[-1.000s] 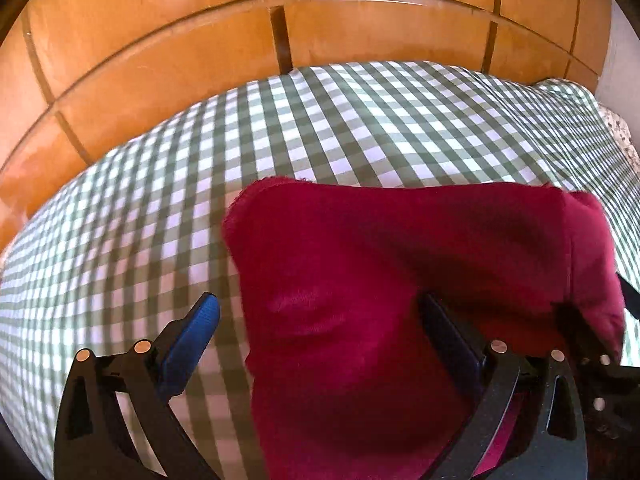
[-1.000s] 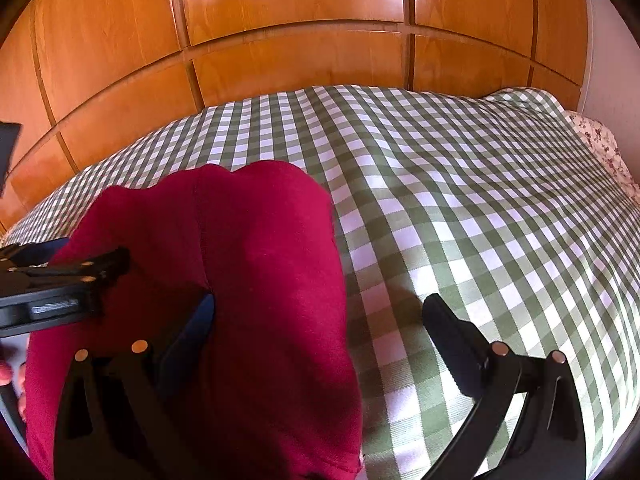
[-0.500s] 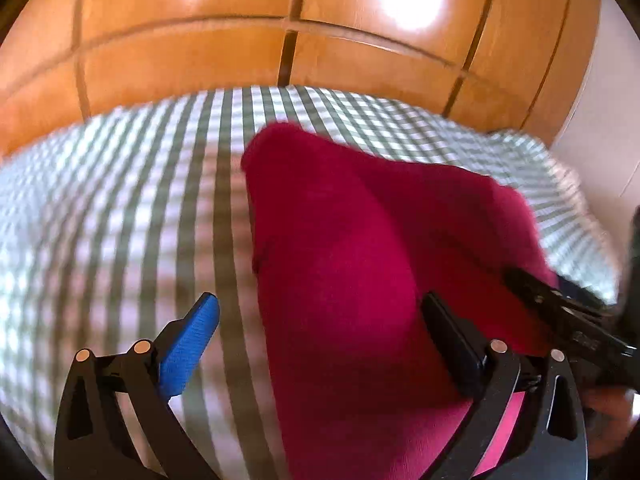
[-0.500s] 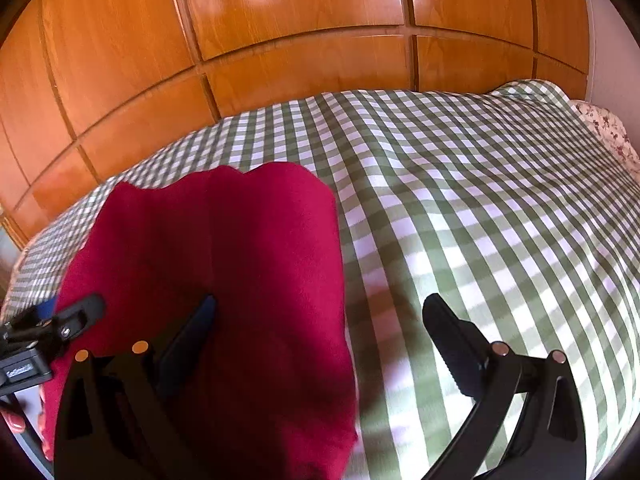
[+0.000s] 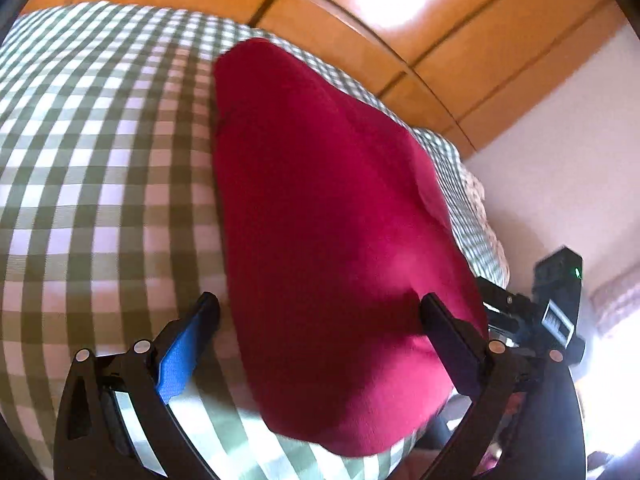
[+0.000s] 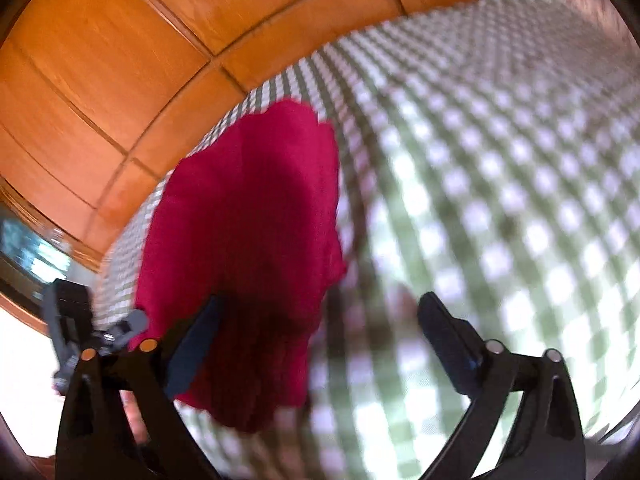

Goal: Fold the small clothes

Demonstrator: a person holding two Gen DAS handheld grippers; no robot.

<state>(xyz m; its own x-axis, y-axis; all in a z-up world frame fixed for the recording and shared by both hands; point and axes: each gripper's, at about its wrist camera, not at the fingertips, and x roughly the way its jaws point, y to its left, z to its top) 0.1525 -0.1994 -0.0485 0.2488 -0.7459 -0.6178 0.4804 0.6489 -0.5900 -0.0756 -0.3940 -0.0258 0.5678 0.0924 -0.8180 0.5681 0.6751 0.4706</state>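
Observation:
A folded dark red garment (image 5: 328, 200) lies flat on the green-and-white checked bedspread (image 5: 92, 168). It also shows in the right wrist view (image 6: 252, 232), blurred. My left gripper (image 5: 320, 316) is open, its jaws spread above the garment's near end, holding nothing. My right gripper (image 6: 320, 316) is open and empty, over the garment's right edge and the bedspread (image 6: 500, 200). The right gripper's body shows at the right of the left wrist view (image 5: 548, 312); the left gripper's body shows at the left of the right wrist view (image 6: 80, 328).
An orange wooden panelled headboard (image 5: 360, 20) rises behind the bed, also seen in the right wrist view (image 6: 120, 60). A white wall (image 5: 560, 160) stands to the right of the bed. A floral fabric (image 5: 476, 192) lies at the bed's far right edge.
Both grippers have pulled back and swung apart, the left view turning right and the right view turning left. The garment now looks further off and lies flat; both stay open.

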